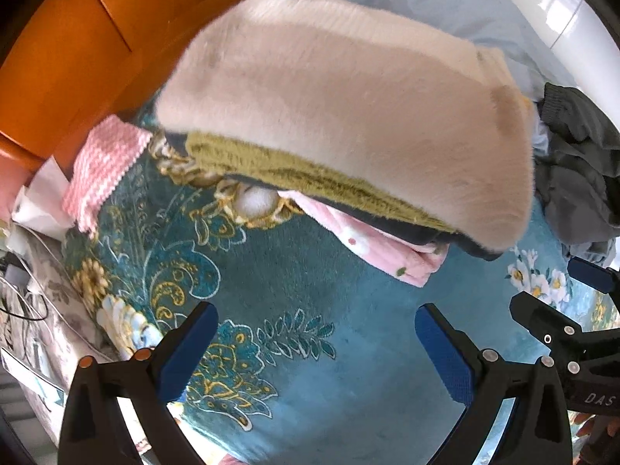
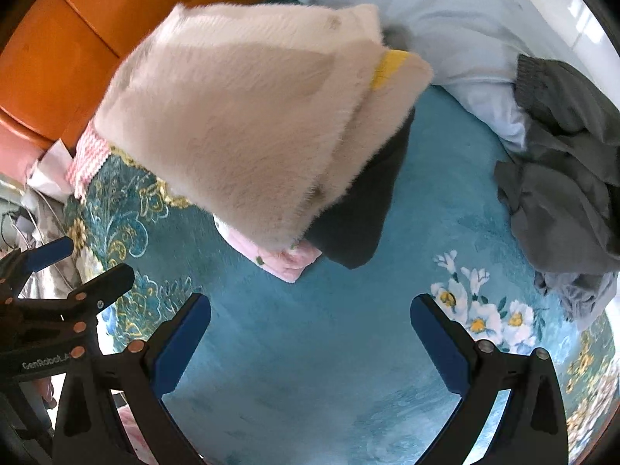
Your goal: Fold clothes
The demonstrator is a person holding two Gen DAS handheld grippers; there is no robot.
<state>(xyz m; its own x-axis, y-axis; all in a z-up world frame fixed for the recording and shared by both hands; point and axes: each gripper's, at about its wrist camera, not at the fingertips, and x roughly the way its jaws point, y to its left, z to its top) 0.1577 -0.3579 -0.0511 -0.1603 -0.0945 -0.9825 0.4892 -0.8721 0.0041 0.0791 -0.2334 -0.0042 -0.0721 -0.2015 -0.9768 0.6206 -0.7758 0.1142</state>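
Left tool [image 1: 316, 343]: I've got it hovering over bare blanket, blue pads spread wide, nothing between them.
Right tool [image 2: 310, 333]: same on this side, pads well apart and empty, just beside the left one.
Bed blanket [image 2: 321, 352]: teal, floral, a clear working patch right under both tools.
Folded stack [image 1: 341, 116]: just ahead of me, a cream fuzzy piece on top, then an olive layer [image 1: 310, 170], something dark, and a pink flowered piece [image 1: 387, 250] poking out at the bottom.
Step in hand: I read this as between garments; the cream one looks folded and placed, and I'm holding nothing.
Unfolded pile [image 2: 562, 178]: crumpled grey clothing off to my right, near the pale blue pillow [image 2: 445, 19].
Next move: I'd swing right, pinch one grey piece by an edge, drag it onto the open patch and spread it flat.
Watch for: grabbing two tangled layers at once, or nudging the stack.
Far edge: orange wooden headboard [image 1: 77, 58] behind it all.
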